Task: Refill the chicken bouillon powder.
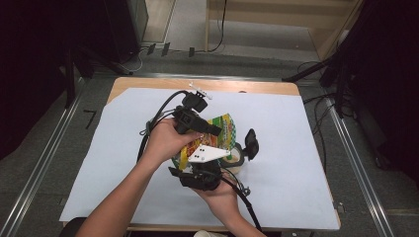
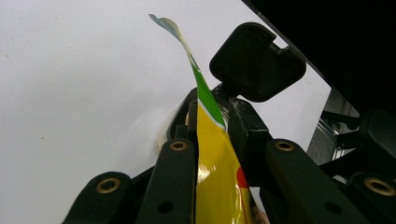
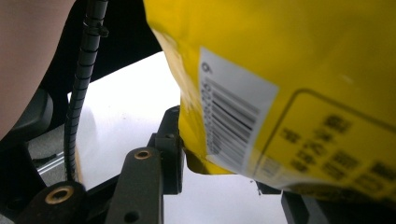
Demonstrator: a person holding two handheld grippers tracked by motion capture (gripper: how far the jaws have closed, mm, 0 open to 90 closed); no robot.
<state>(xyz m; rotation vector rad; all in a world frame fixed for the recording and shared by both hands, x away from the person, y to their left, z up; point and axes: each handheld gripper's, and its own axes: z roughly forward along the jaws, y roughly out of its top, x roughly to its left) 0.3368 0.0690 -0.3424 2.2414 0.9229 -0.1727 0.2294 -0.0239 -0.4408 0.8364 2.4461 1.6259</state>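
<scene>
Your left gripper (image 1: 210,129) has its jaws clamped narrow on the top edge of the yellow bag (image 2: 212,163), held above the middle of the white sheet (image 1: 291,148) on the tabletop (image 1: 148,83). Your right gripper (image 1: 212,170) sits just below; the bag's lower corner (image 3: 201,163) lies between its jaws, but you cannot tell whether they press on it.

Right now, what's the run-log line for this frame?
left gripper: shut on yellow packet | right gripper: holds packet's lower edge | cup: beneath
</scene>
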